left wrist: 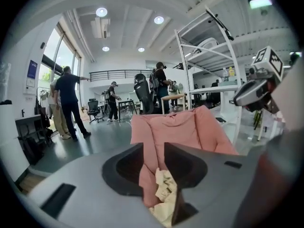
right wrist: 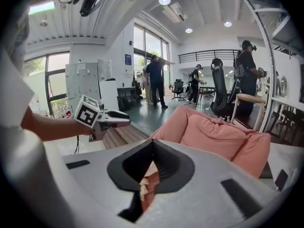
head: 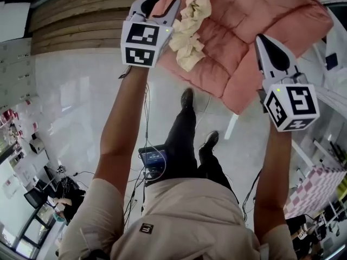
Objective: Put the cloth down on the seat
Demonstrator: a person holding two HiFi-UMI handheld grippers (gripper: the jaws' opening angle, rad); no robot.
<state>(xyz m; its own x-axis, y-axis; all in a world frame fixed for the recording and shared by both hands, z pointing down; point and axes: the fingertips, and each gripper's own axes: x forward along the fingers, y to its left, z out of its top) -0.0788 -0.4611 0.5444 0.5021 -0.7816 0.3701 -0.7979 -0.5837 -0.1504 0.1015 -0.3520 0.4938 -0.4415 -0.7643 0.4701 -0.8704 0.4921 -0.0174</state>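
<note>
A crumpled cream cloth (head: 190, 28) lies on the pink cushioned seat (head: 244, 31), close to its near left edge. My left gripper (head: 161, 4) hovers just left of the cloth, its jaws standing apart with a gap between them. In the left gripper view the cloth (left wrist: 164, 194) shows low in that gap over the seat (left wrist: 175, 132), and I see no pad pressing on it. My right gripper (head: 260, 39) points at the seat's near right edge, its jaw tips together and nothing held. The right gripper view shows the seat (right wrist: 213, 132) ahead.
The seat stands on white legs (head: 232, 126) over a glossy pale floor. A wooden step (head: 81, 15) runs behind on the left. A white shelving rack (left wrist: 204, 46) rises to the right, and several people (left wrist: 66, 99) stand among office chairs farther back.
</note>
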